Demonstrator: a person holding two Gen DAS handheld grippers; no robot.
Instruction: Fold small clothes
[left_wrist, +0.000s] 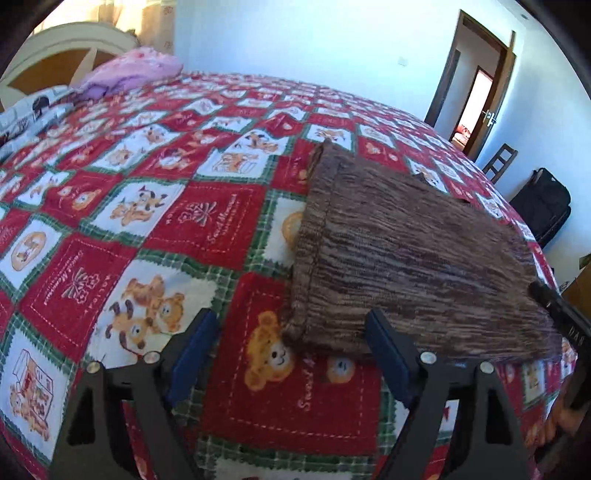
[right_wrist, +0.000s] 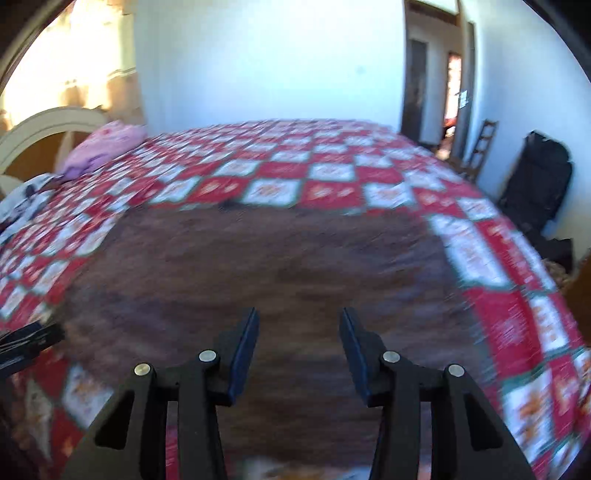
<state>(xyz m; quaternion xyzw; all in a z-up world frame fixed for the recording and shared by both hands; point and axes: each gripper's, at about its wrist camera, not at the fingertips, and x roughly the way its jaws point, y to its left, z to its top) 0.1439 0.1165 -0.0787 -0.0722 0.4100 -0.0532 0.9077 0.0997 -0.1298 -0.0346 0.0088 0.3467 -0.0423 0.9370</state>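
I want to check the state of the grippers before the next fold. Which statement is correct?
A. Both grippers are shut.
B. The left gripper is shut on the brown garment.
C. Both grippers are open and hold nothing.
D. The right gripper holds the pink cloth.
C: the left gripper and the right gripper both show a wide gap between their fingers, and the brown knit garment lies free on the bed quilt.

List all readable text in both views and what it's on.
"Sweet Memories", roughly: cursive stitched-look script on the red squares of the bedspread, repeated; letters partly unclear.
Smaller lettering beside those squares' motifs: too small to read.
White marking on the right tool's black side, seen at the left view's edge: not legible.
Right wrist view: motion-blurred, nothing readable.
Brown knit garment: no text.
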